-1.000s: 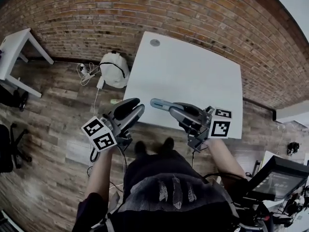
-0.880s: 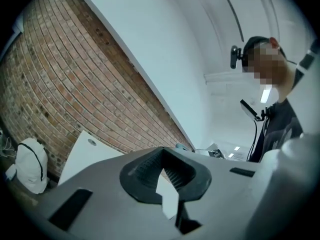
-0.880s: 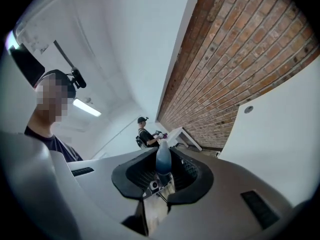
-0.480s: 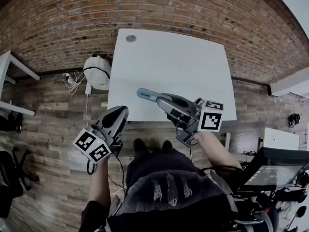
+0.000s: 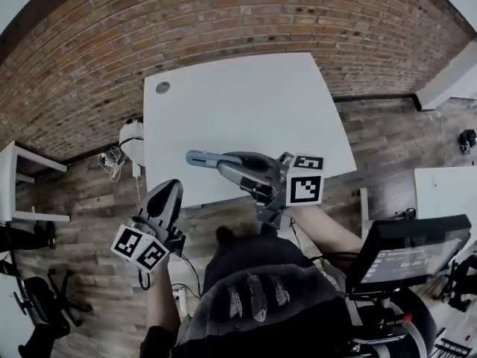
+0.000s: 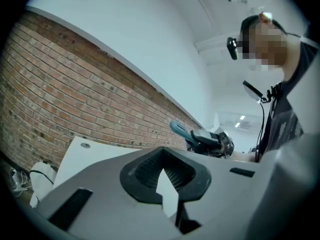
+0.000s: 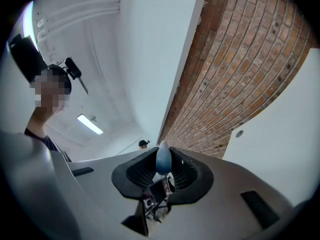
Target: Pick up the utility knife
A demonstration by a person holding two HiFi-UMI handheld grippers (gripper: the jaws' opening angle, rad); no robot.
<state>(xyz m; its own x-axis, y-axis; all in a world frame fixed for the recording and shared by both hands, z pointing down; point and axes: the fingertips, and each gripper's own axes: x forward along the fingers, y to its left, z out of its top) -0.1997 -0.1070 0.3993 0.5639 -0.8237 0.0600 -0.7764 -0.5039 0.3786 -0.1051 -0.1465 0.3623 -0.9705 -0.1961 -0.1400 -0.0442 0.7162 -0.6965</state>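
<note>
Utility knife (image 5: 205, 157): we find it off the table (image 5: 246, 103), clamped in the right hand-held gripper (image 5: 229, 162) and carried above the table's near edge. Its blue-grey end juts past the fingertips toward the table's left edge. In the right gripper view, that rounded blue end (image 7: 163, 159) stands between the two dark pads (image 7: 137, 171). The pads press on it from both sides, and the knife's body runs back between the jaws.

Left hand-held gripper (image 5: 170, 191): we find it outside the table's near left corner, above the wooden floor (image 5: 89, 200). The left gripper view shows its pads (image 6: 145, 171) brought fully together with nothing between them. That view also takes in the knife (image 6: 179, 130) held in the other unit, to the right and beyond.

Surroundings: a round grey grommet (image 5: 162, 87) sits in the table's far left corner. A white bag (image 5: 132, 136) lies on the floor just off the table's left edge, and a brick wall (image 5: 223, 21) runs along the far edge. A dark screen (image 5: 406, 256) stands well off the table's near right corner.
</note>
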